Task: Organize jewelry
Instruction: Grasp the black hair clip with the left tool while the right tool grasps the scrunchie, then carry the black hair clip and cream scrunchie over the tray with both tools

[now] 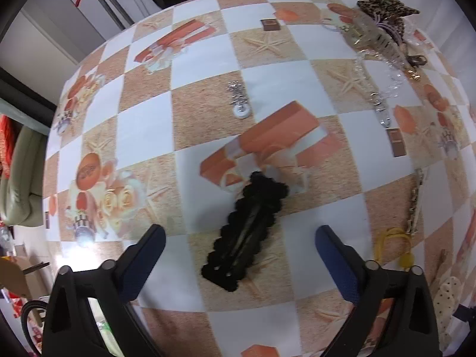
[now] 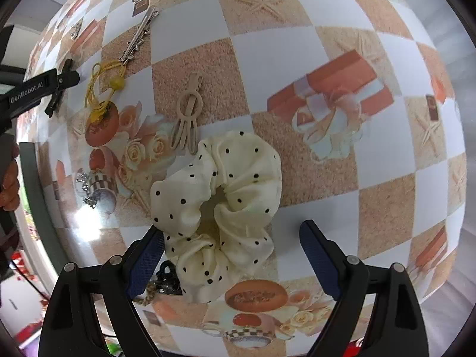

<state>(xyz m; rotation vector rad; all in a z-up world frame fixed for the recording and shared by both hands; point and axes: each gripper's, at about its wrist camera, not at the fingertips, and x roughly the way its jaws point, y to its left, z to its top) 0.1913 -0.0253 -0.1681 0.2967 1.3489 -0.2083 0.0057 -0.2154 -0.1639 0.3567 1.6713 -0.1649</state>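
Note:
In the left wrist view a black lace-edged hair clip (image 1: 248,235) lies on the checked tablecloth (image 1: 208,59) between the fingers of my open left gripper (image 1: 241,236), untouched. In the right wrist view a cream polka-dot scrunchie (image 2: 218,205) lies between the fingers of my open right gripper (image 2: 232,233); the left fingertip (image 2: 151,244) is at its edge. A beige hair clip (image 2: 187,117), a yellow hair tie (image 2: 102,89) and a silver star clip (image 2: 138,35) lie beyond it.
In the left wrist view a small white-faced pendant on a chain (image 1: 239,101), a silver clasp (image 1: 380,107), a gold chain clip (image 1: 415,199), a yellow hair tie (image 1: 392,245) and a pile of clips and scrunchies (image 1: 383,29) lie around. A dark chain item (image 2: 166,279) lies under the right gripper's left finger.

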